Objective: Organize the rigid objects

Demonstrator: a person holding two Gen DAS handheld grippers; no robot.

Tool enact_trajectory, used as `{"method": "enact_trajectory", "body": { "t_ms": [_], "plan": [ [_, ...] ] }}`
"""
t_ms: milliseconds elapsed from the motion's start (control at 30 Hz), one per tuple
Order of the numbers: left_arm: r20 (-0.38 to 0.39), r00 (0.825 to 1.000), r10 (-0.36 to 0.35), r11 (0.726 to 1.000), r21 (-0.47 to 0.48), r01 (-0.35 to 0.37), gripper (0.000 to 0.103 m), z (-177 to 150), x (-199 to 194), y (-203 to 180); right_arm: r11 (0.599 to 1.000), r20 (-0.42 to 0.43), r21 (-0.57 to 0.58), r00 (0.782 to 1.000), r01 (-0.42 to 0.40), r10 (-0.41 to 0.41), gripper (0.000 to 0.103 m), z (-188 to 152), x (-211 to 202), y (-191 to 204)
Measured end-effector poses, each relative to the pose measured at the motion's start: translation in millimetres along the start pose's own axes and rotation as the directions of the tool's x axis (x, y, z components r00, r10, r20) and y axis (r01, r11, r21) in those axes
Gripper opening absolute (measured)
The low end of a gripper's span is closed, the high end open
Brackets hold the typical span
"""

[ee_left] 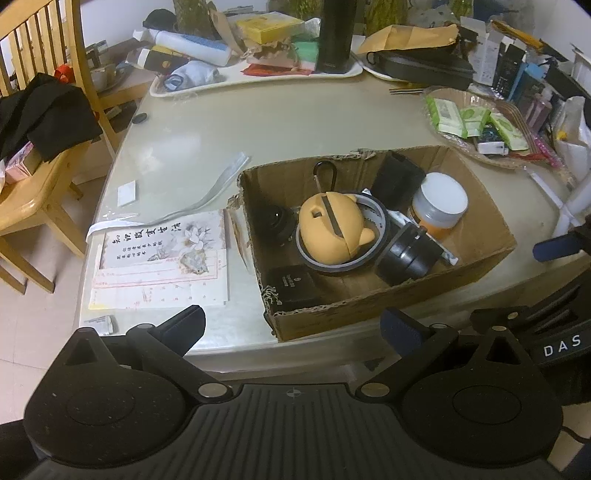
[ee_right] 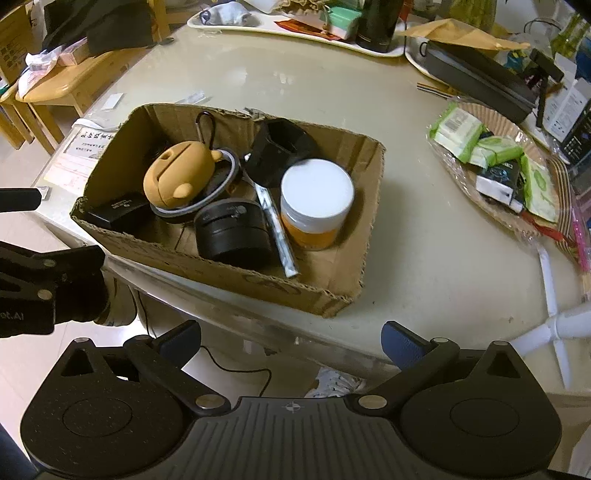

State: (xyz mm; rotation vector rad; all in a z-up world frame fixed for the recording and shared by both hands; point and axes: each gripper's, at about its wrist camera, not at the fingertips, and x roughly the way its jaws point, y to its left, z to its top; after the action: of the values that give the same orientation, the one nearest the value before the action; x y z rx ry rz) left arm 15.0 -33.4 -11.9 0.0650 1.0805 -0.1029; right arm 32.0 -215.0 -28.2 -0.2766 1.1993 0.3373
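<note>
A shallow cardboard box (ee_left: 476, 206) (ee_right: 365, 206) sits at the table's near edge. Inside lie a yellow bear-shaped case (ee_left: 328, 229) (ee_right: 177, 177) on a tape roll (ee_left: 380, 218), a white-lidded jar (ee_left: 441, 199) (ee_right: 316, 195), a black round case (ee_left: 408, 254) (ee_right: 232, 232), a black cup (ee_left: 397, 177) (ee_right: 280, 147), a small black box (ee_left: 291, 286) (ee_right: 118, 212) and a silver stick (ee_right: 277, 229). My left gripper (ee_left: 293, 328) hangs open before the box's near wall, empty. My right gripper (ee_right: 291, 341) is open below the table edge, holding nothing.
Papers (ee_left: 162, 262) and a clear plastic strip (ee_left: 218, 184) lie left of the box. A white tray (ee_left: 258, 79) of clutter and a dark bottle (ee_left: 336, 33) stand at the back. A wicker basket (ee_right: 517, 218) of green packets sits right. A wooden chair (ee_left: 40, 177) stands left.
</note>
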Motion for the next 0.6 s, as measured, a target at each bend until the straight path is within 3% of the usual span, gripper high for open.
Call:
{"method": "enact_trajectory", "body": {
  "t_ms": [600],
  "plan": [
    [0.009, 1.000, 0.012, 0.999, 0.033, -0.012, 0.103, 0.1, -1.6, -5.5, 1.000, 0.009, 0.007, 1.000, 0.000, 0.000, 0.103, 2.8, 0.3, -1.1]
  ]
}}
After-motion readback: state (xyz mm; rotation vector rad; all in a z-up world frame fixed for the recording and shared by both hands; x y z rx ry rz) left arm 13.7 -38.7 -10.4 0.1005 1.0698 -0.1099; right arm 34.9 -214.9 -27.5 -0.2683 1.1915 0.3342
